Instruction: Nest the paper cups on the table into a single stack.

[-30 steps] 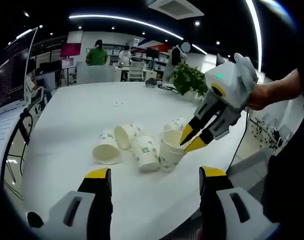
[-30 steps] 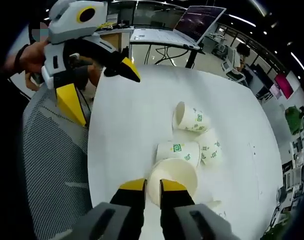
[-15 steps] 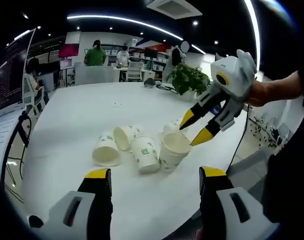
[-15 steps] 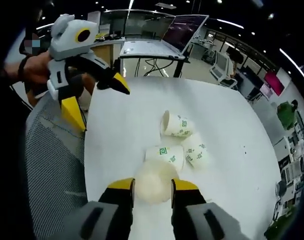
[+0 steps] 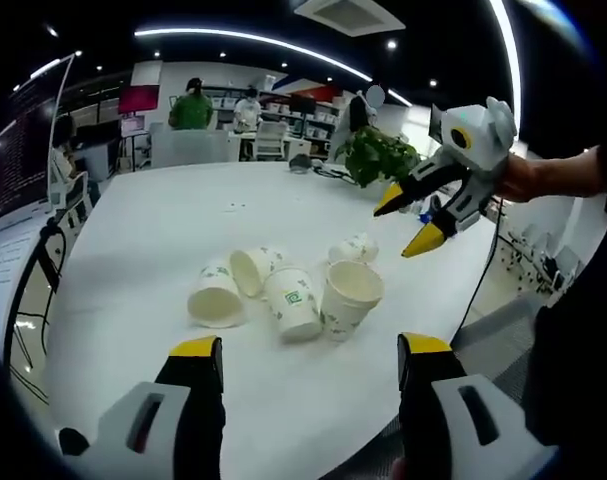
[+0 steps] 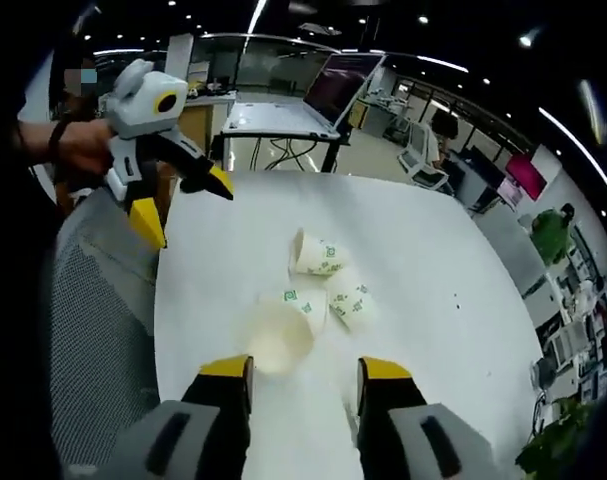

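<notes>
Your left tool: jaws wide apart, nothing between, held low over near edge of white surface. Your right tool: up off the surface, jaws apart, nothing held; in right gripper view same, gap wide.

Cups in one loose cluster mid-surface, not nested. Upright cup stands mouth up at cluster's right, nearest right tool but well clear of it. Touching its left: cup w/ green logo on its side. Further left, two more on sides. Small one lies just behind the upright cup.

Plant at far edge.
</notes>
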Tool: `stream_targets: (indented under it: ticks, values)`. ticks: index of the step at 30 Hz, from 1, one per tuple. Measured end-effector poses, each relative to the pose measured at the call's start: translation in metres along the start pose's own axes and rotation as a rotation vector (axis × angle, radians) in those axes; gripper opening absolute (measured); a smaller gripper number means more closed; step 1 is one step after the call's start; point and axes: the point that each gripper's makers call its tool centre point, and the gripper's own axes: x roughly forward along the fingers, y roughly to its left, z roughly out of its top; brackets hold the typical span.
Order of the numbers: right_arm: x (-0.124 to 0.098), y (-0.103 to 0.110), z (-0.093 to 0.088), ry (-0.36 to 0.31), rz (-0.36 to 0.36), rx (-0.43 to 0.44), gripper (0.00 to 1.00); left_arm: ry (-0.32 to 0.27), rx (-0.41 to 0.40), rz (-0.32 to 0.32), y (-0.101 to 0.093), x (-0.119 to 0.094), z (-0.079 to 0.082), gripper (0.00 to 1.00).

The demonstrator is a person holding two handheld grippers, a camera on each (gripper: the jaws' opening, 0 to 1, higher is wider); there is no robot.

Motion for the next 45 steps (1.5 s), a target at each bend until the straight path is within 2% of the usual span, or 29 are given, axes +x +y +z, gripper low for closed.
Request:
stream_targets:
  ticks: [4, 7, 9, 11, 12, 15, 16, 18, 20, 23, 26, 29, 31, 35, 36, 39, 45]
  values:
    - [-0.003, -0.015, -0.016, 0.020, -0.035, 0.031, 0.45, 0.002, 0.006, -0.002, -0.003, 0.000, 0.003, 0.69]
    - [-0.005, -0.025, -0.027, 0.025, -0.061, 0.089, 0.47, 0.001, 0.008, -0.003, -0.002, 0.001, 0.004, 0.69]
    - [-0.005, -0.031, -0.035, -0.001, -0.073, 0.209, 0.47, 0.003, 0.009, -0.003, -0.003, 0.001, 0.004, 0.69]
    - [-0.004, -0.034, -0.041, -0.018, -0.078, 0.293, 0.47, 0.006, 0.011, -0.004, -0.003, 0.000, 0.003, 0.69]
    - [-0.002, -0.046, -0.053, -0.016, -0.087, 0.317, 0.47, 0.008, 0.012, -0.004, -0.002, 0.000, 0.002, 0.69]
    - [-0.001, -0.054, -0.074, 0.017, -0.119, 0.345, 0.47, 0.013, 0.011, -0.002, -0.002, -0.001, 0.001, 0.69]
    - [0.003, -0.055, -0.081, 0.015, -0.123, 0.383, 0.48, 0.017, 0.013, -0.001, -0.002, -0.002, 0.001, 0.69]
    - [0.005, -0.058, -0.091, 0.007, -0.127, 0.444, 0.48, 0.021, 0.017, -0.001, 0.000, -0.002, 0.000, 0.69]
    - [0.008, -0.061, -0.096, 0.006, -0.136, 0.455, 0.49, 0.024, 0.019, -0.001, 0.000, -0.003, 0.001, 0.69]
    - [0.015, -0.068, -0.111, 0.007, -0.156, 0.547, 0.51, 0.033, 0.027, -0.002, 0.002, -0.002, 0.001, 0.69]
    - [0.024, -0.075, -0.123, 0.006, -0.163, 0.596, 0.51, 0.036, 0.026, -0.002, 0.003, -0.001, 0.001, 0.69]
    - [0.028, -0.079, -0.128, 0.002, -0.166, 0.629, 0.51, 0.043, 0.030, -0.005, 0.001, 0.000, 0.000, 0.69]
    - [0.034, -0.076, -0.127, -0.008, -0.144, 0.648, 0.52, 0.047, 0.032, -0.007, 0.000, 0.001, 0.000, 0.68]
    - [0.050, -0.076, -0.137, -0.013, -0.118, 0.684, 0.56, 0.066, 0.031, -0.010, 0.000, 0.004, -0.007, 0.68]
    - [0.049, -0.075, -0.132, -0.018, -0.115, 0.694, 0.55, 0.070, 0.033, -0.010, 0.000, 0.004, -0.007, 0.68]
    - [0.064, -0.077, -0.132, -0.028, -0.094, 0.698, 0.55, 0.081, 0.036, -0.006, -0.002, 0.001, -0.007, 0.68]
    - [0.074, -0.074, -0.130, -0.049, -0.062, 0.723, 0.55, 0.093, 0.023, 0.013, 0.003, -0.003, -0.012, 0.68]
